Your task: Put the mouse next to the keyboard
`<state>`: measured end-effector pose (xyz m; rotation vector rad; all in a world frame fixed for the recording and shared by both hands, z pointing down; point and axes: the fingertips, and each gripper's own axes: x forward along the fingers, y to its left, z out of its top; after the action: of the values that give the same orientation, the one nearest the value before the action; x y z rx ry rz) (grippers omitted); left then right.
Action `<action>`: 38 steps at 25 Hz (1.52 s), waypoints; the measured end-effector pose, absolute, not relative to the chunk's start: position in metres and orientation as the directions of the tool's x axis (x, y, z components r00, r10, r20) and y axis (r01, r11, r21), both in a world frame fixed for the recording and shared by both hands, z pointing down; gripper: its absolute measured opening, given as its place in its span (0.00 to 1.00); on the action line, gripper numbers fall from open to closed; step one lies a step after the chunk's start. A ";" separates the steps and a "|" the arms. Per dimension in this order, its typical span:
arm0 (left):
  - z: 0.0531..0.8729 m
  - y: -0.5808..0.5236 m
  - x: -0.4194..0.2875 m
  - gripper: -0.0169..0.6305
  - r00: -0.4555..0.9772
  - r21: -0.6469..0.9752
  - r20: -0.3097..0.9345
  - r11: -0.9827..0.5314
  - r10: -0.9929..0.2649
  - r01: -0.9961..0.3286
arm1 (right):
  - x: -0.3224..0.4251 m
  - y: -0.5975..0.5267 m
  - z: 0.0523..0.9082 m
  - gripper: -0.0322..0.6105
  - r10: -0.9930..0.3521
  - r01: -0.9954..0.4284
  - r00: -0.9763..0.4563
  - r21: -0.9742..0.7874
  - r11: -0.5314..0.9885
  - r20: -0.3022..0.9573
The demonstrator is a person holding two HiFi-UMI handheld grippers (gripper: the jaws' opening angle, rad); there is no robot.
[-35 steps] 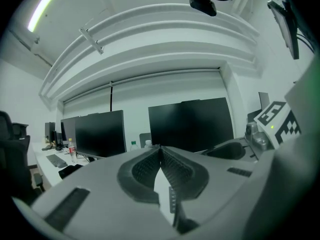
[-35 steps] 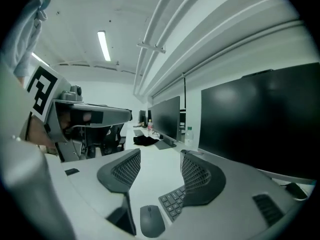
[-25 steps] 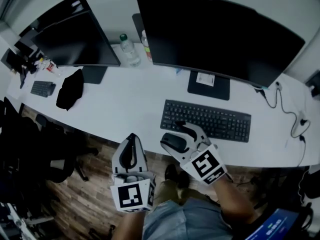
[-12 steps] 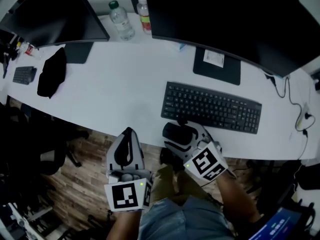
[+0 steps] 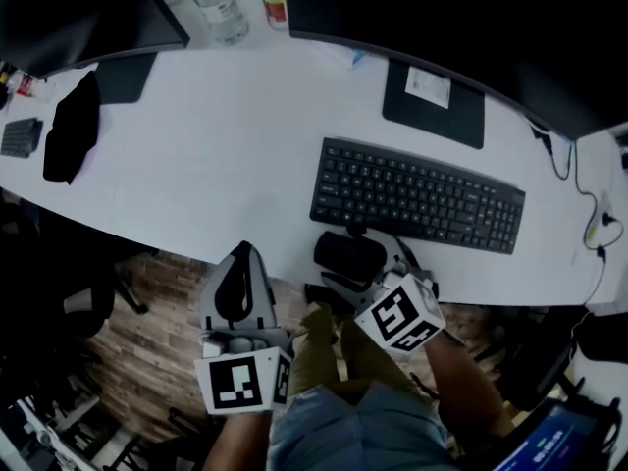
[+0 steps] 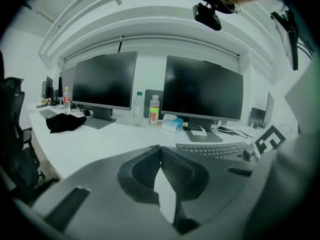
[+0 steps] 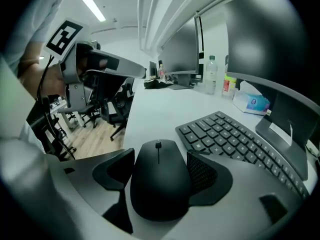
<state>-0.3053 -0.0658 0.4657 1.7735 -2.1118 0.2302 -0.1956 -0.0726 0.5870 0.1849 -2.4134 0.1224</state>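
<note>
A black mouse [image 5: 348, 256] lies on the white desk [image 5: 196, 165], near its front edge and just in front of the black keyboard [image 5: 417, 194]. My right gripper [image 5: 359, 260] straddles the mouse [image 7: 160, 176]. Its jaws are opening; a narrow gap shows at the left jaw, and the right pad is still close against the mouse's side. The keyboard [image 7: 235, 139] runs off to the right of the mouse. My left gripper [image 5: 243, 253] hangs off the desk's front edge over the floor, and its jaws [image 6: 160, 148] are shut with nothing between them.
Two large dark monitors [image 5: 471, 27] stand at the back, with two bottles [image 5: 218, 8] between them. A black cloth [image 5: 71, 126] and a small keyboard [image 5: 20, 137] lie far left. Cables [image 5: 589, 214] trail at the right. Office chairs [image 7: 100, 109] stand on the wooden floor.
The right gripper has brought the mouse up to the keyboard's front edge and its jaws have widened. The left gripper has stayed shut in about the same place.
</note>
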 end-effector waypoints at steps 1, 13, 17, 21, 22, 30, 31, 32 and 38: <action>0.467 -0.067 -0.305 0.03 -0.135 0.113 0.383 0.192 -0.914 -0.975 | -0.195 -0.072 0.589 0.57 -0.097 -0.159 -0.733 -0.031 0.987 0.673; 0.463 -0.072 -0.304 0.03 -0.132 0.110 0.374 0.186 -0.918 -0.976 | -0.197 -0.074 0.589 0.53 -0.084 -0.131 -0.712 -0.015 0.991 0.697; 0.457 -0.072 -0.305 0.03 -0.130 0.108 0.362 0.181 -0.923 -0.978 | -0.197 -0.075 0.586 0.53 -0.113 -0.159 -0.722 -0.005 0.987 0.683; 0.443 -0.073 -0.308 0.03 -0.128 0.101 0.338 0.171 -0.933 -0.980 | -0.202 -0.077 0.568 0.53 -0.142 -0.220 -0.750 -0.040 0.975 0.646; 0.438 -0.074 -0.309 0.03 -0.126 0.099 0.328 0.167 -0.936 -0.981 | -0.204 -0.078 0.560 0.53 -0.150 -0.228 -0.756 -0.042 0.973 0.637; 0.366 -0.087 -0.310 0.03 -0.092 0.062 0.196 0.106 -0.976 -0.992 | -0.216 -0.106 0.458 0.53 -0.284 -0.317 -0.810 0.024 0.948 0.513; 0.354 -0.087 -0.311 0.03 -0.090 0.055 0.175 0.101 -0.980 -0.993 | -0.217 -0.108 0.443 0.53 -0.298 -0.324 -0.814 0.035 0.945 0.498; 0.342 -0.088 -0.311 0.03 -0.087 0.046 0.152 0.095 -0.985 -0.994 | -0.217 -0.111 0.428 0.53 -0.314 -0.332 -0.818 0.049 0.942 0.482; 0.284 -0.101 -0.312 0.03 -0.045 -0.003 -0.017 0.045 -0.999 -0.999 | -0.213 -0.132 0.354 0.53 -0.451 -0.425 -0.814 0.155 0.892 0.366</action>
<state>-0.3115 -0.1008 0.2840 2.1815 -2.2814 -0.0152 -0.2128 -0.1320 0.3536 0.6433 -2.6598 -0.0927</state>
